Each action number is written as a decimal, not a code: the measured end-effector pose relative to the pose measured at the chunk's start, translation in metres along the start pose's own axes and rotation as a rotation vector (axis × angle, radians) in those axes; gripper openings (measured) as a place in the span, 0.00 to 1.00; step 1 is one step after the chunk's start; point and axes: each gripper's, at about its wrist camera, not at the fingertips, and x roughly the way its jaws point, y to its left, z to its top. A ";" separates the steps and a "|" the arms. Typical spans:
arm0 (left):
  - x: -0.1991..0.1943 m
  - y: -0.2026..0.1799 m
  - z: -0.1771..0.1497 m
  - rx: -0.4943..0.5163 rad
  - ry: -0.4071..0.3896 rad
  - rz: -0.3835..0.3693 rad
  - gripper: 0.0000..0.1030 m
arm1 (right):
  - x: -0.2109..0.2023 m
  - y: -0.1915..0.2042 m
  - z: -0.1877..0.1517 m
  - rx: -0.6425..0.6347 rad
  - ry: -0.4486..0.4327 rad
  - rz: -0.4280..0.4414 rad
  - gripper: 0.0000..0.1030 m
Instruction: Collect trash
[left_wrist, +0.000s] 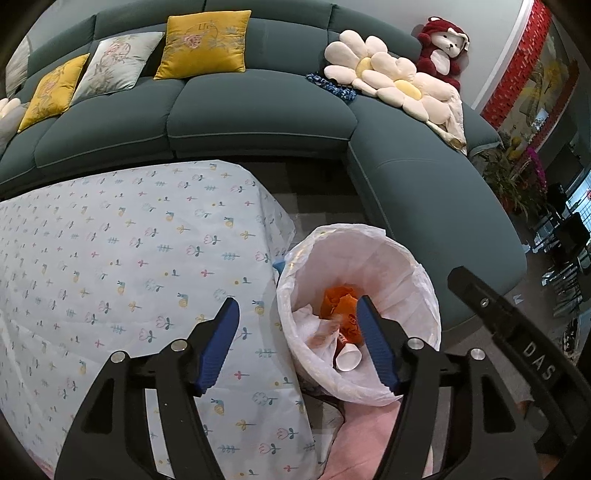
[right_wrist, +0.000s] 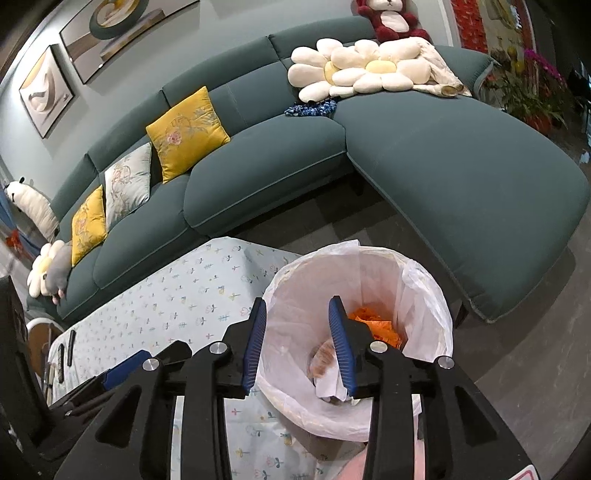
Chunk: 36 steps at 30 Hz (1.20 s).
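White-bagged round plastic trash bin (right_wrist: 354, 332) sat directly below & ahead of right claw (right_wrist: 297, 314), spread, holding nothing. Left claw (left_wrist: 295, 317) also spread, empty, bin off to its right; right claw nearer. Orange wrappers (right_wrist: 376, 325) & white paper cup (left_wrist: 348, 357) lay inside.

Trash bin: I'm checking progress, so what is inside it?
Inside the trash bin, on its white liner: crumpled orange wrapper, white paper cup, white tissue. Anything beneath them is covered.

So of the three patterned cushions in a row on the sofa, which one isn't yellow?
The middle cushion: it is pale grey-white with a floral print, sitting between the two yellow cushions.
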 end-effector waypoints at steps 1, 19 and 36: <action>0.000 0.001 0.000 0.001 0.001 0.002 0.61 | 0.000 0.000 0.001 -0.001 0.000 0.001 0.34; -0.011 0.013 -0.017 0.015 -0.010 0.054 0.66 | -0.015 0.011 -0.021 -0.121 0.028 -0.078 0.48; -0.013 0.026 -0.054 0.080 0.006 0.160 0.81 | -0.024 0.012 -0.062 -0.205 0.074 -0.155 0.72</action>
